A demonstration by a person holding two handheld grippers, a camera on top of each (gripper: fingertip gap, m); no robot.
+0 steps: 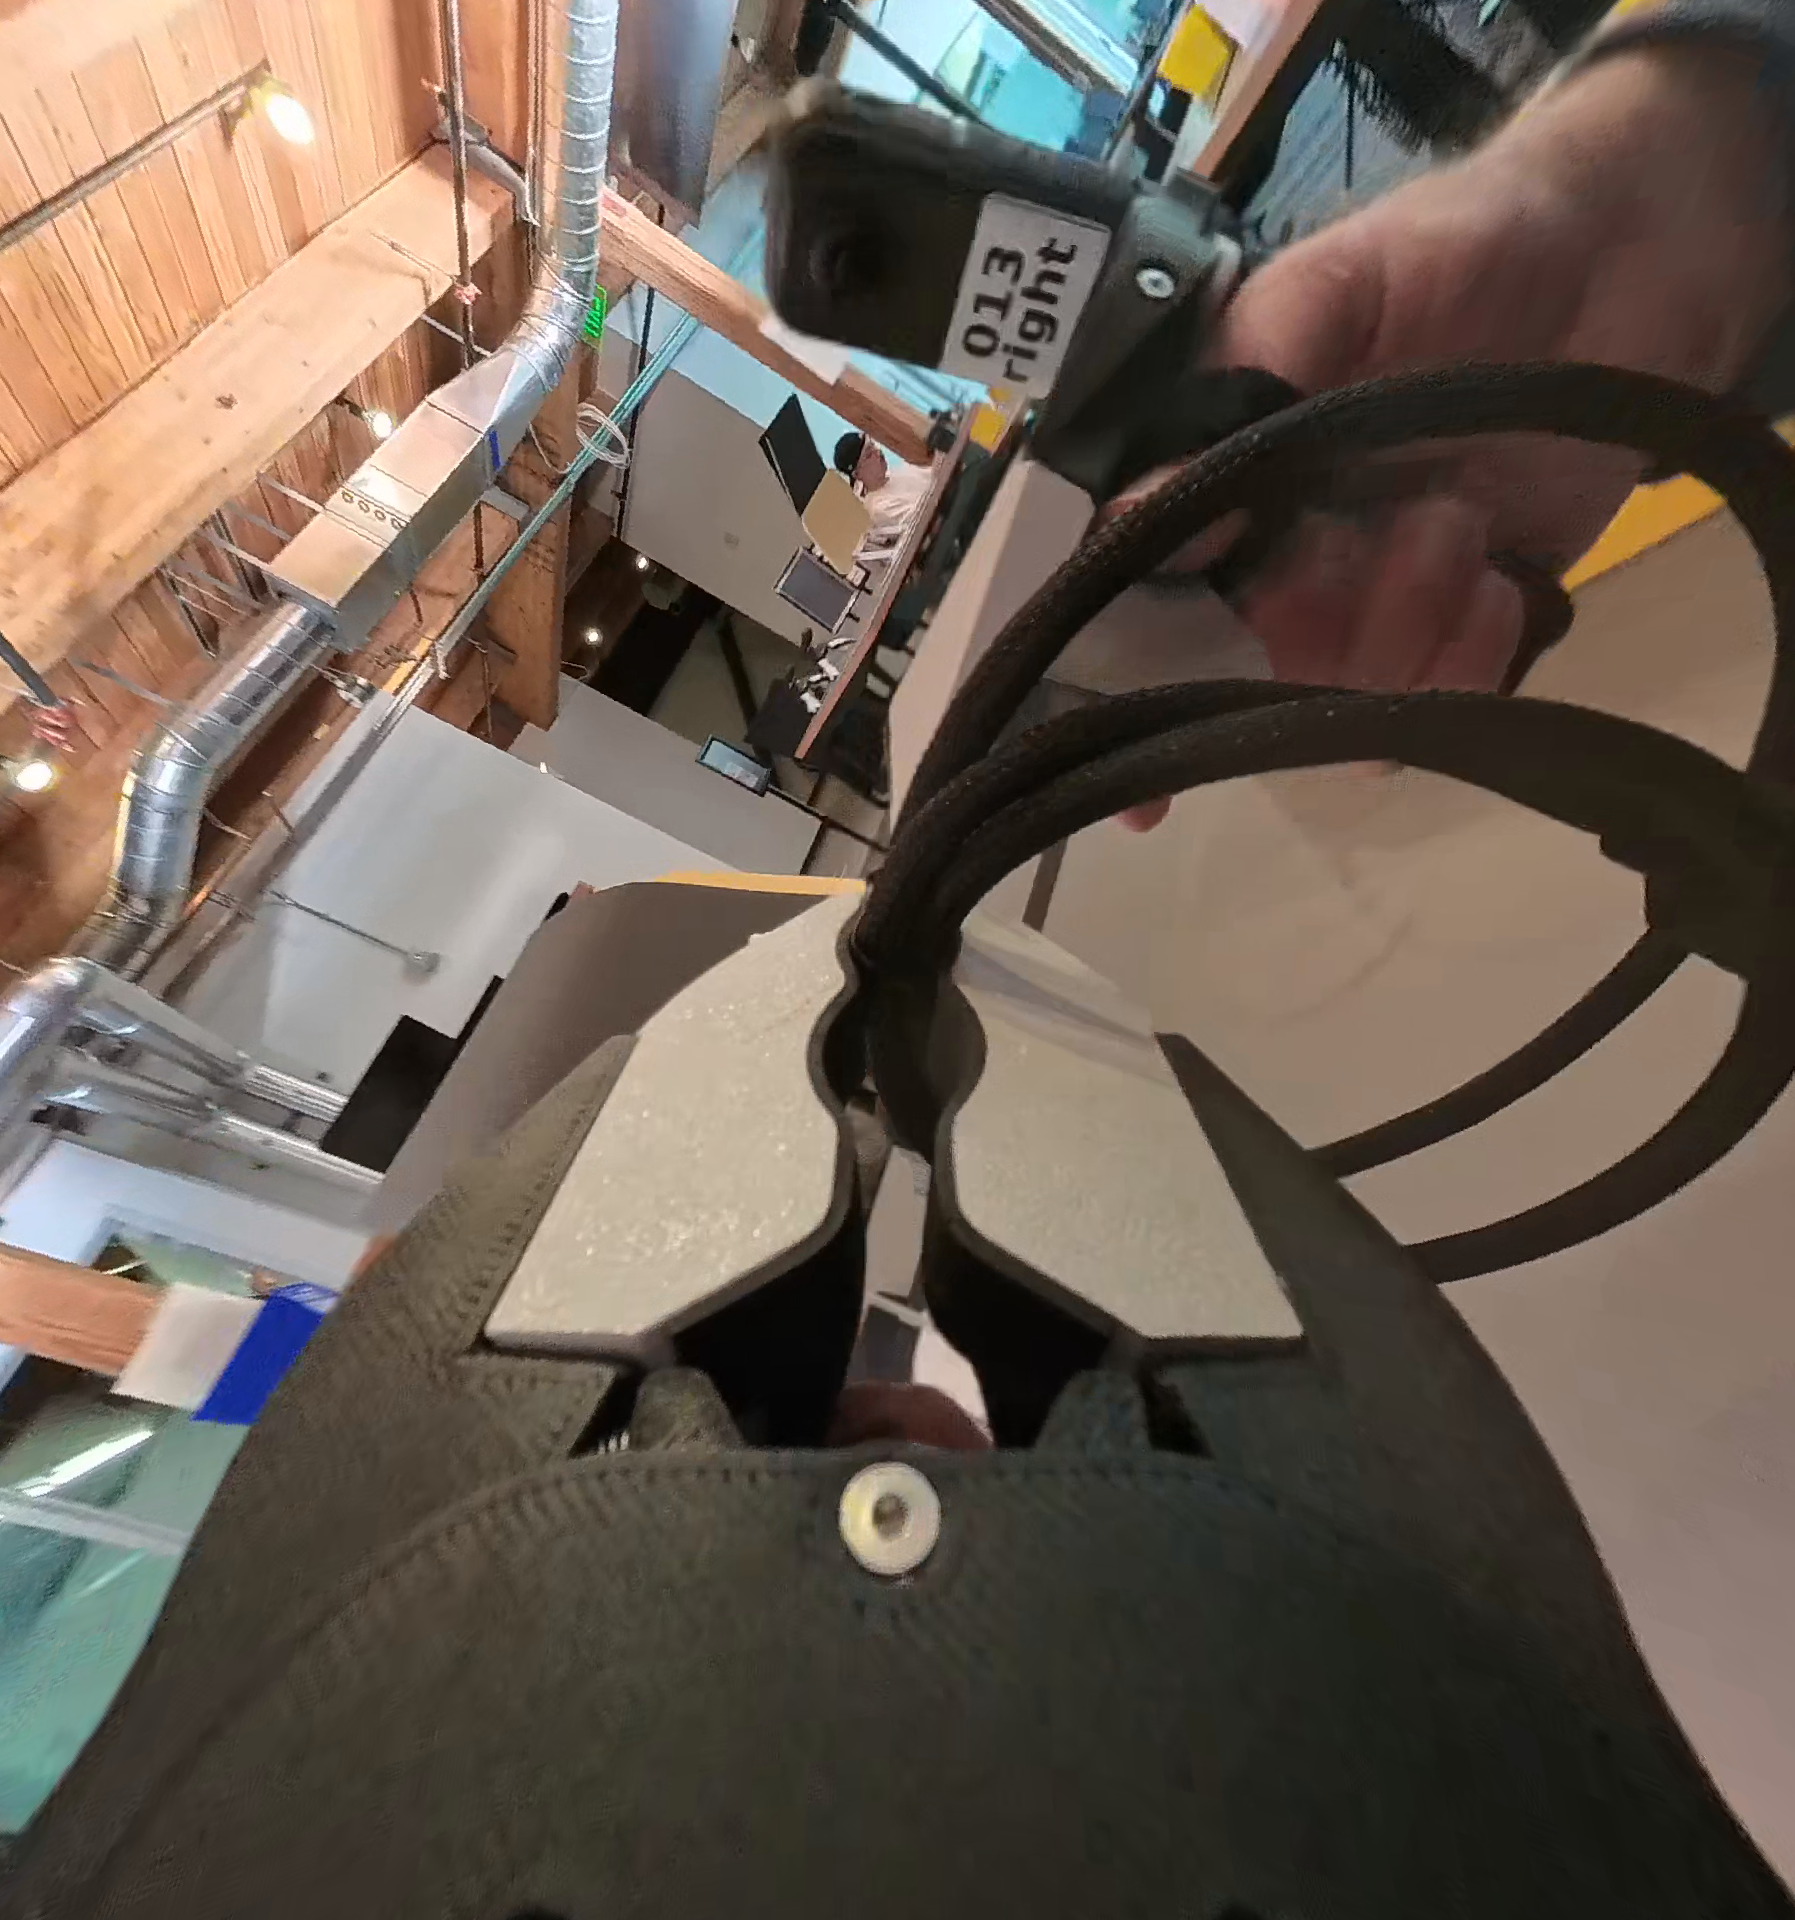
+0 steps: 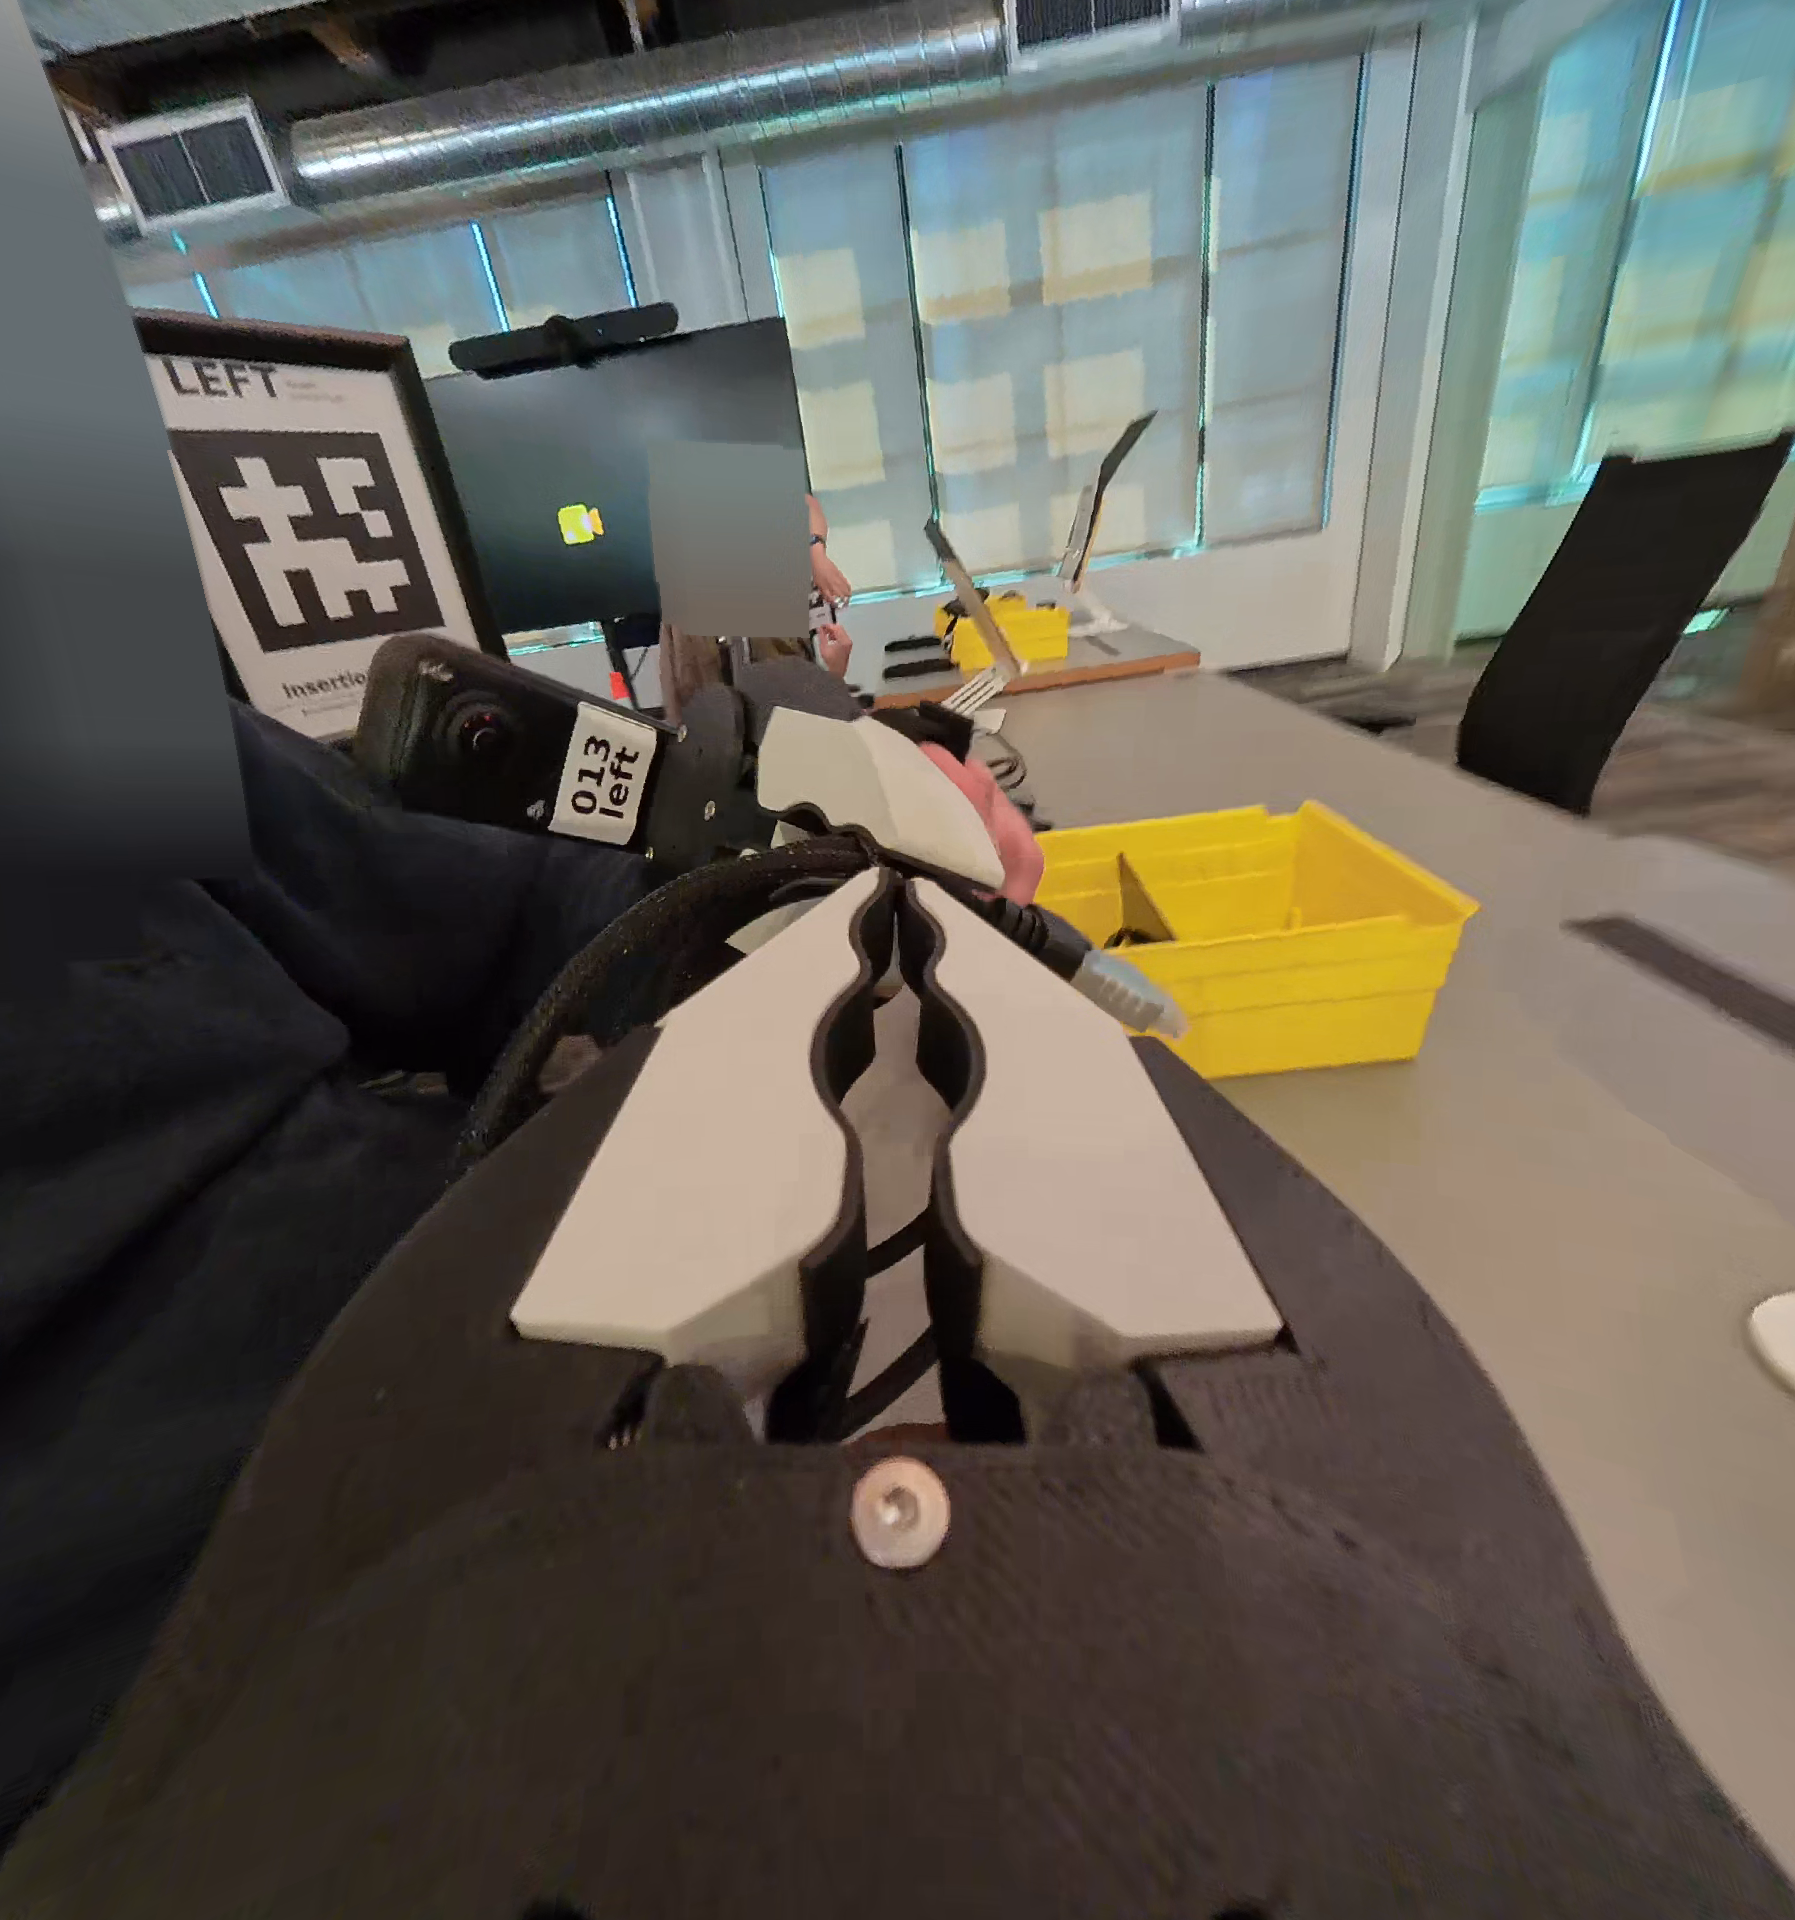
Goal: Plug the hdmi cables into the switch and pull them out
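The switch shows in neither view, and the coiled black cable (image 1: 1392, 727) runs out of the left wrist view at the right edge. The left tongs (image 1: 898, 997) are closed on the bundled cable loops. The right tongs (image 2: 898, 904) are nearly shut, pinching the cable just behind its silver plug (image 2: 1127, 992), above the grey worktop (image 2: 1495, 1195) near a yellow bin (image 2: 1340, 966).

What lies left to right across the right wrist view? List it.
Framed marker board → dark monitor → left tongs clamping the braided HDMI cable → cable's silver plug → yellow bin → black chair back.
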